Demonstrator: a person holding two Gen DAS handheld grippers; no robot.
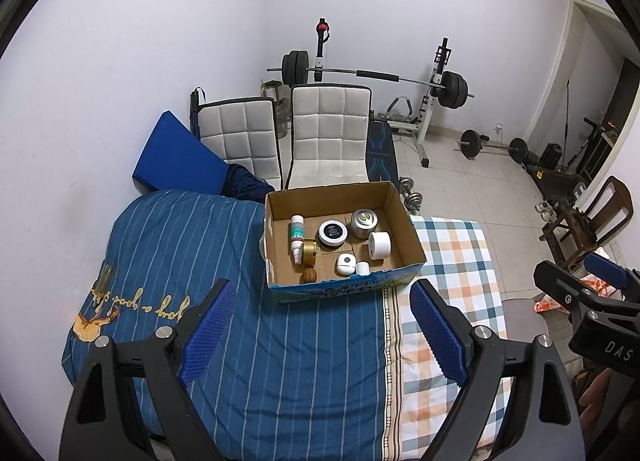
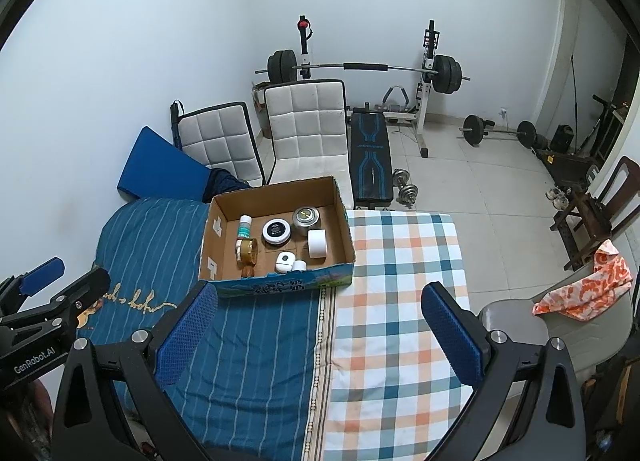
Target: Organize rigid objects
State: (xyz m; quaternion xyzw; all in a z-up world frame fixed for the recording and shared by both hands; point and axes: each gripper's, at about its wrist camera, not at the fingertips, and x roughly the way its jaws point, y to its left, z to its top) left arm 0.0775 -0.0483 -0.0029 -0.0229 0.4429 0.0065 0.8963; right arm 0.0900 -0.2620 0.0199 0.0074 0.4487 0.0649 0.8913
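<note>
An open brown cardboard box (image 1: 404,239) is sitting on the bed's blue striped cover (image 1: 200,245), beside the checked orange-and-blue sheet (image 2: 400,281). Inside it are lying a white spray bottle (image 1: 297,239), a black-lidded round jar (image 1: 333,233), a silver metal tin (image 1: 364,223) and a brown walnut (image 1: 309,276). The left tool (image 1: 320,325) and right tool (image 2: 320,329) are both hovering over the bed, spread wide and holding nothing.
</note>
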